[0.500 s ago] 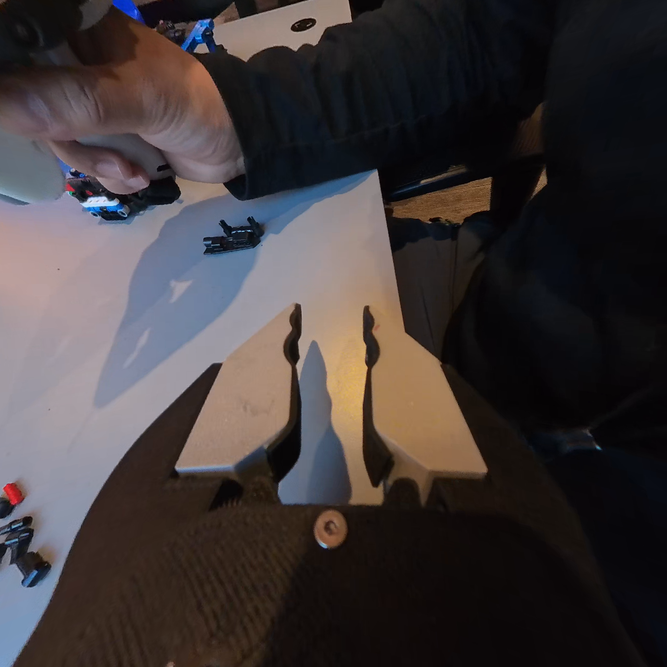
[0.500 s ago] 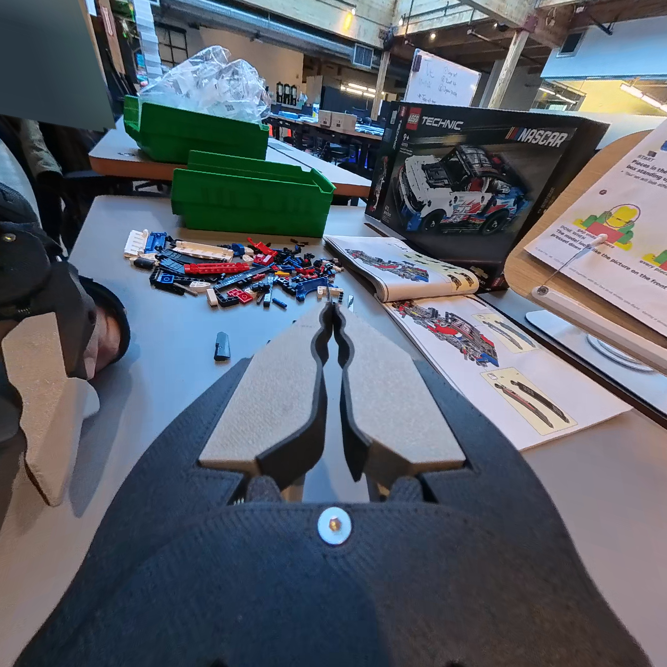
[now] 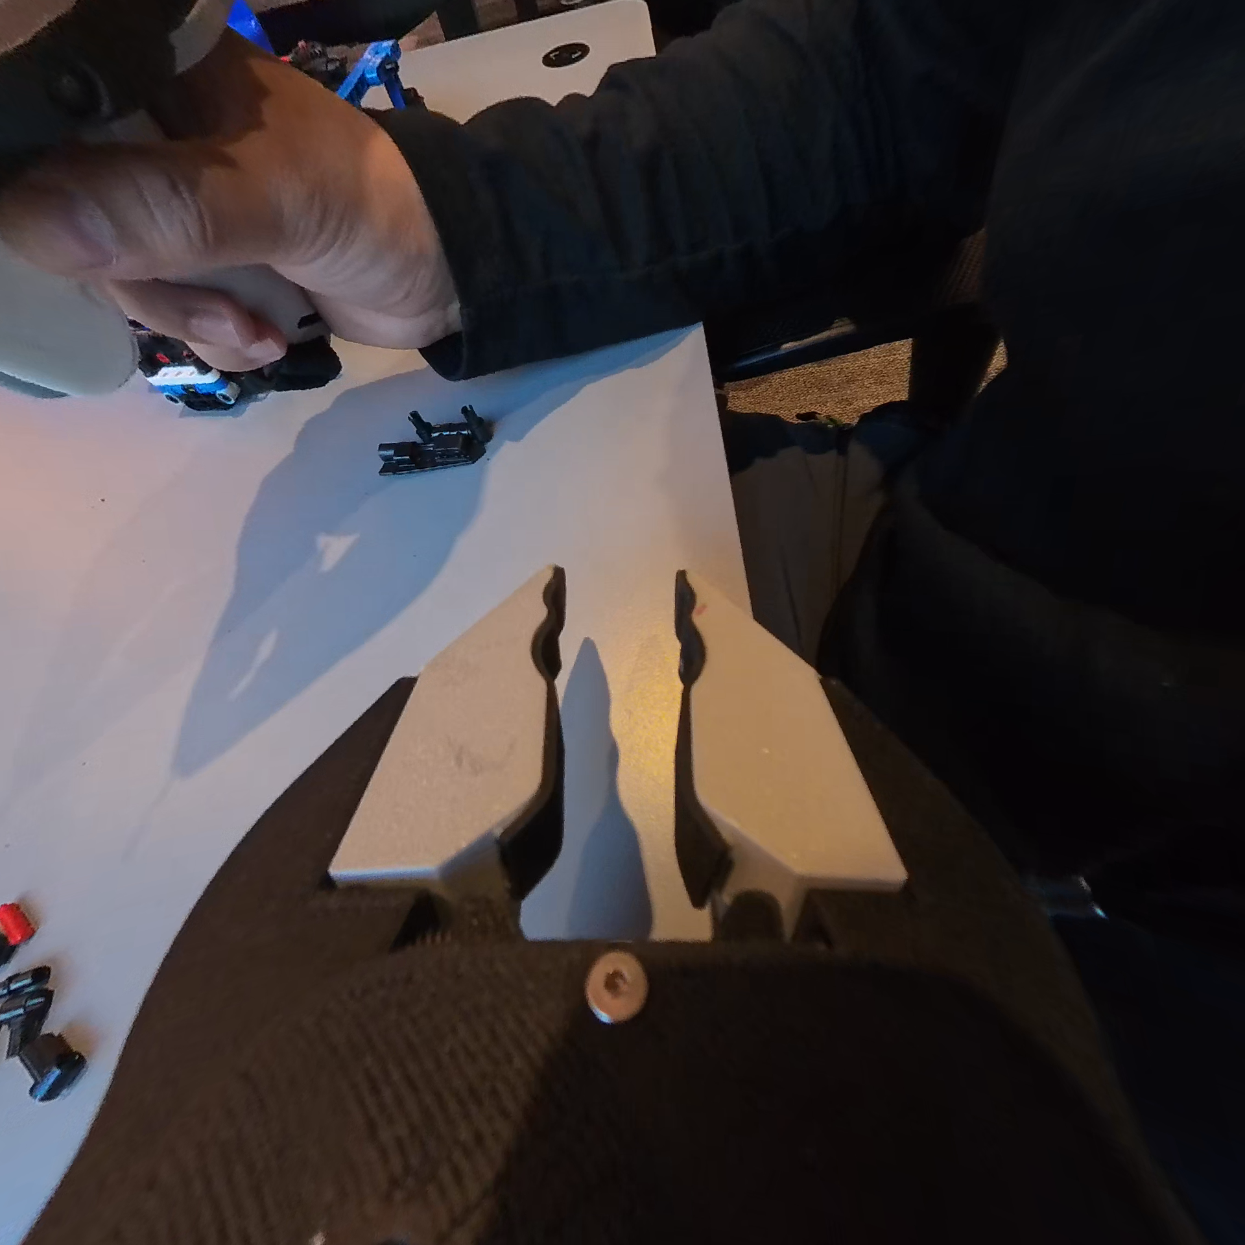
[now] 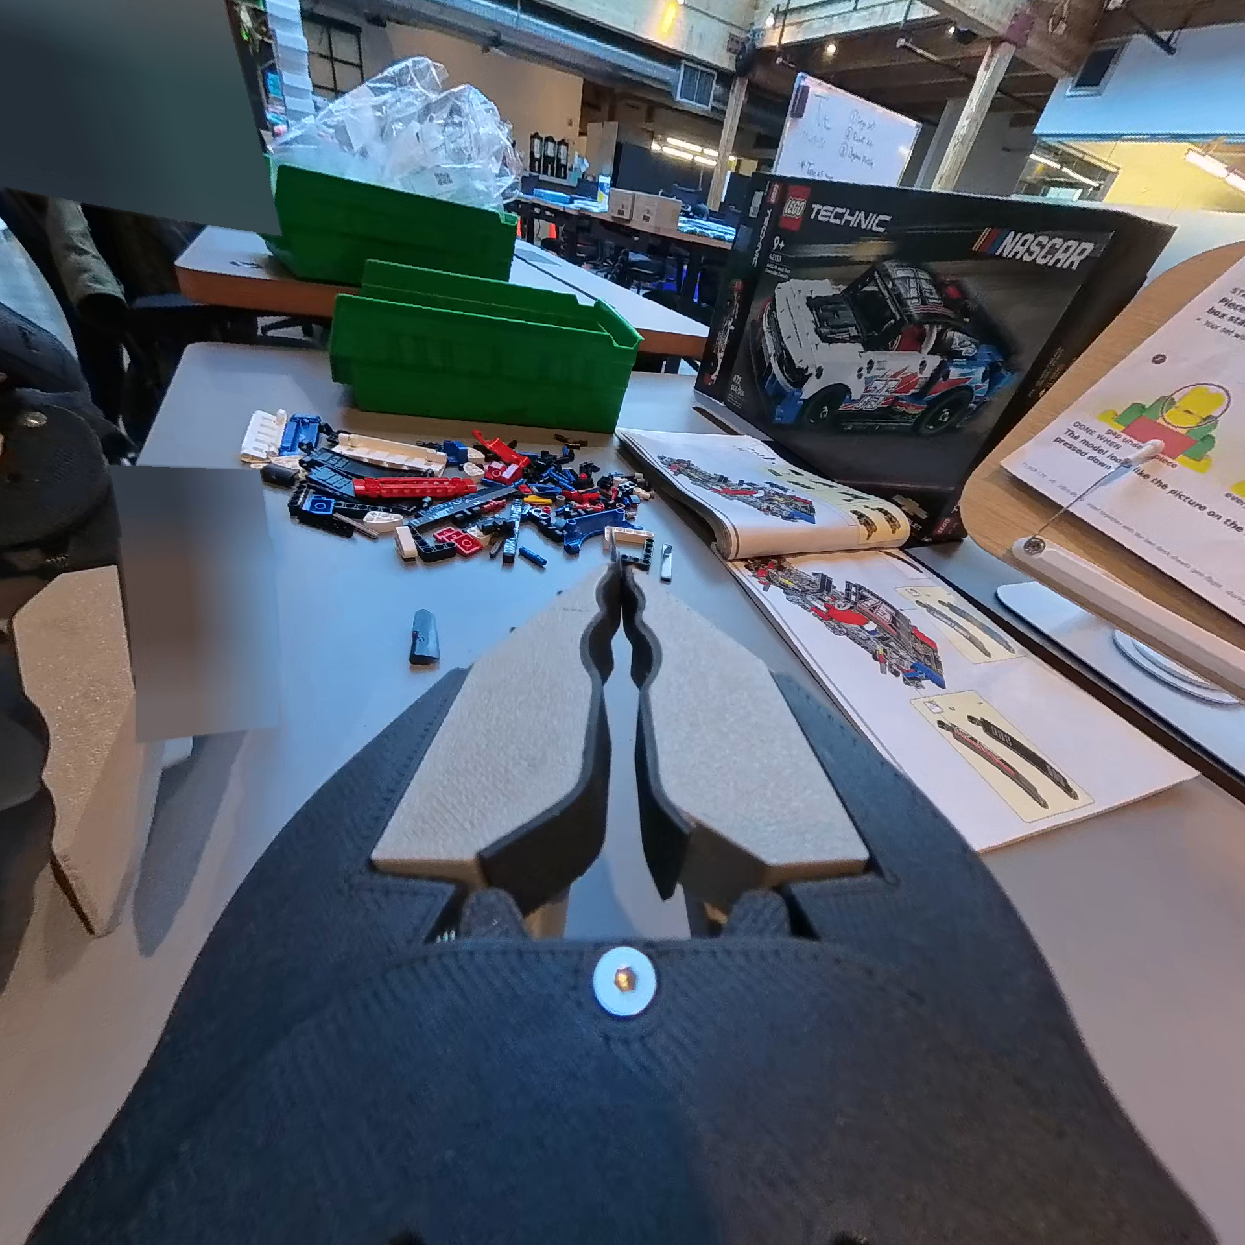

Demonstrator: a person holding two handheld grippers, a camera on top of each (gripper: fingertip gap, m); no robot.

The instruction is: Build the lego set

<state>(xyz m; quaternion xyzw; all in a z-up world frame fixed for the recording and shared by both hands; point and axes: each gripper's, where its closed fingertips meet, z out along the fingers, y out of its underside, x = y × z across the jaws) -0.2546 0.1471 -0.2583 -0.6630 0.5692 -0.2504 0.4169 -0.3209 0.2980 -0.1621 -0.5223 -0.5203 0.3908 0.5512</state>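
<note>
My left gripper (image 3: 620, 579) is open and empty, low over the grey table (image 3: 168, 606) near its right edge. A small black lego piece (image 3: 431, 444) lies ahead and to the left of it. Farther left, a hand (image 3: 236, 222) holds the other gripper's handle over a partly built blue, white and black assembly (image 3: 195, 384). My right gripper (image 4: 620, 583) is shut, and nothing shows between its fingertips. It points at a pile of loose red, blue, black and white pieces (image 4: 458, 498). A single dark piece (image 4: 424, 636) lies to its left.
An open instruction booklet (image 4: 876, 647) lies right of the right gripper, with the set's box (image 4: 909, 337) behind it. Green bins (image 4: 485, 357) and a plastic bag (image 4: 404, 135) stand at the back. A sheet on a stand (image 4: 1145, 438) is far right. Small red and black pieces (image 3: 34, 1010) lie bottom left. The grippers' ends are close to 20 cm from one another.
</note>
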